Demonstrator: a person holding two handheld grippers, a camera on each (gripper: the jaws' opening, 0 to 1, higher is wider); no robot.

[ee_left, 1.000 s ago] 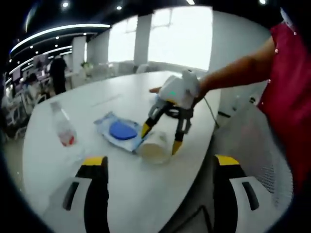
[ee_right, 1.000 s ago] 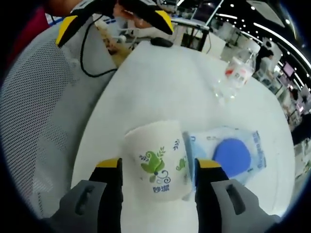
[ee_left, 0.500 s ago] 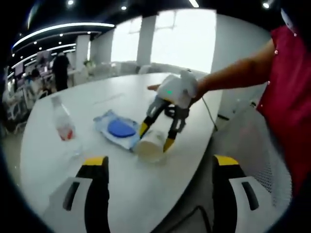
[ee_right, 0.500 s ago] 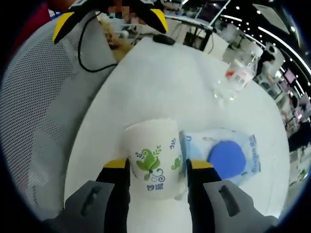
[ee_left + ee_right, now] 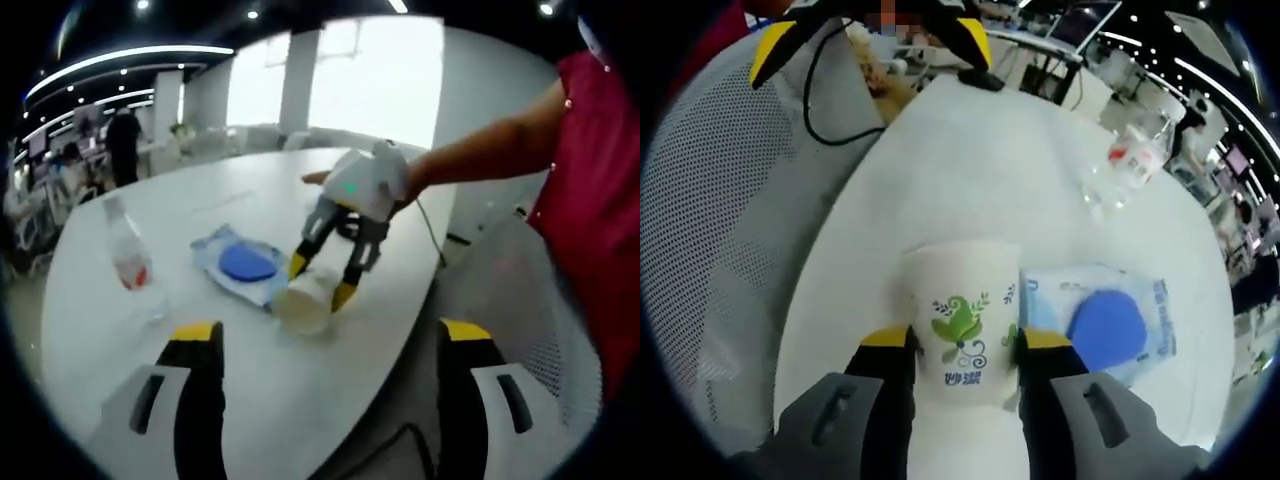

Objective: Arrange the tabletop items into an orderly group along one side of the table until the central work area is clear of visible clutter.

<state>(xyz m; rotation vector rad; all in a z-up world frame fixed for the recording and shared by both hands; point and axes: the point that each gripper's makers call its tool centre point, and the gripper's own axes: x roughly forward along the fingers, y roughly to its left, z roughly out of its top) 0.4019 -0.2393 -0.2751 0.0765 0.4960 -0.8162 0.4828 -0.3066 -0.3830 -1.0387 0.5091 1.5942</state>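
Right hand-held gripper (image 5: pixel 958 345) clamped on paper cup (image 5: pixel 962 325), near table (image 5: pixel 990 190) edge, just beside blue wipes pack (image 5: pixel 1108 325). Left hand-held gripper (image 5: pixel 320 345) spread wide, held apart from cup. Clear bottle (image 5: pixel 128 265) well apart.

The right gripper (image 5: pixel 960 350) is clamping its yellow-tipped jaws against both sides of the paper cup (image 5: pixel 962 310) — in the left gripper view it (image 5: pixel 320 283) is reaching in from the right on the person's outstretched bare arm (image 5: pixel 480 150). The left gripper (image 5: pixel 318 345) is holding its jaws wide apart, gripping nothing.
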